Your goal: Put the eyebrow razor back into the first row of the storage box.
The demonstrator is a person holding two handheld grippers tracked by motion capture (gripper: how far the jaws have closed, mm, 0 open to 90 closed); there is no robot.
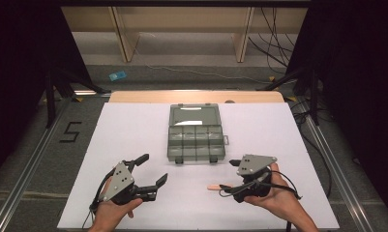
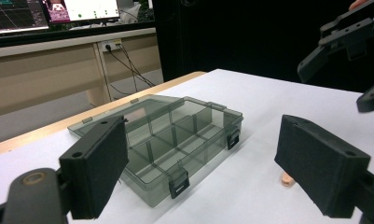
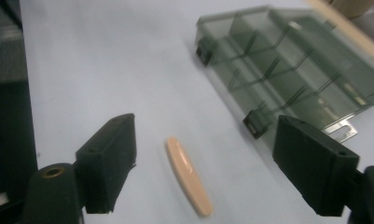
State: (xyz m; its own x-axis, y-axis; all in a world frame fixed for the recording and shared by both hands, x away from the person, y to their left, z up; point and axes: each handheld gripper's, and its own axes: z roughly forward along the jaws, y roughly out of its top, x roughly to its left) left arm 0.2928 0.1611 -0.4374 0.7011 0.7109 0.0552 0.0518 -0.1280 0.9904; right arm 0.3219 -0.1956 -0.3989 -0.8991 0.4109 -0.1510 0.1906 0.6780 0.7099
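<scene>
A smoky transparent compartment box (image 1: 196,142) lies in the middle of the white table with its lid folded back flat; its compartments look empty. A small tan wooden stick (image 1: 214,186) lies flat in front of the box, to the right. My left gripper (image 1: 153,170) is held open near the front left, aimed toward the box (image 2: 175,140), with nothing between its fingers. My right gripper (image 1: 229,175) is open just right of the stick. In the right gripper view the stick (image 3: 189,176) lies on the table between and ahead of the open jaws, untouched, and the box (image 3: 292,79) is beyond.
The white table (image 1: 133,125) has a wooden strip along its far edge. The stick's end (image 2: 285,179) and the other gripper (image 2: 343,42) show in the left gripper view. Cables and a blue object (image 1: 117,75) lie on the floor behind.
</scene>
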